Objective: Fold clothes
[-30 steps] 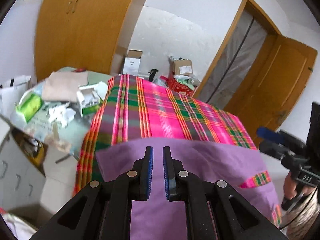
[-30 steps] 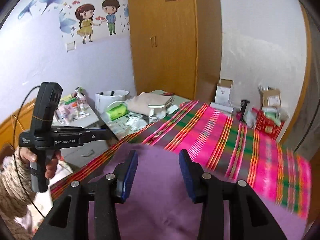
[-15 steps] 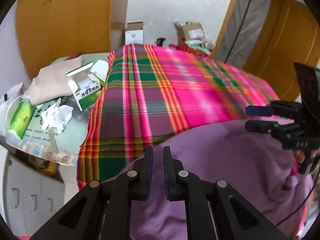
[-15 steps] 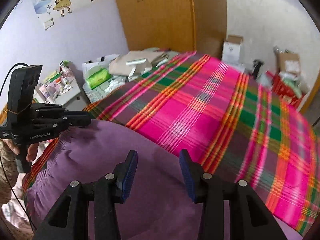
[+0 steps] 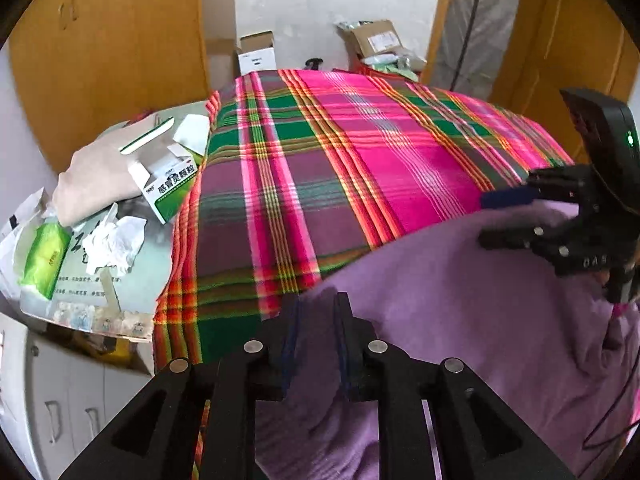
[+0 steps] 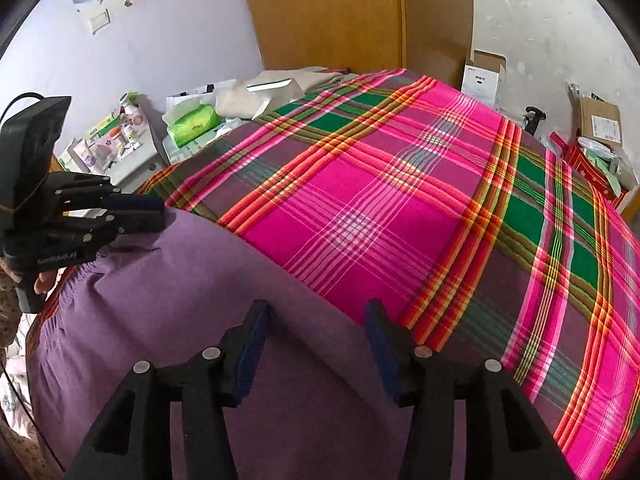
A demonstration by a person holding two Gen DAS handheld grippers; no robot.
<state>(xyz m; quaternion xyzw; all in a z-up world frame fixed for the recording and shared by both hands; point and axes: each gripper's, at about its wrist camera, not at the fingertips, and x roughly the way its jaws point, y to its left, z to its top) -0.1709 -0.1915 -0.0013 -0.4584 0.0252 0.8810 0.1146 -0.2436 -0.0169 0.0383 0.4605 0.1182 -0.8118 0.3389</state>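
**Soft, even daylight with fisheye bending**

Both views are bright and evenly lit. Shadows are faint; the gripper fingers (image 6: 252, 344) cast soft ones on the purple garment (image 6: 168, 300). Frame corners fall to black (lens vignette), straight edges bow toward the rims, and the left-wrist view shows slight motion blur.

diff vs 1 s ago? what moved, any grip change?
Both hand-held grippers tipped down toward the bed, carrying the purple garment lower onto the plaid bedspread. The left hand-held gripper has widened slightly from near-shut, with fabric between its fingers. The right hand-held gripper stays open. The bedside clutter is unchanged.
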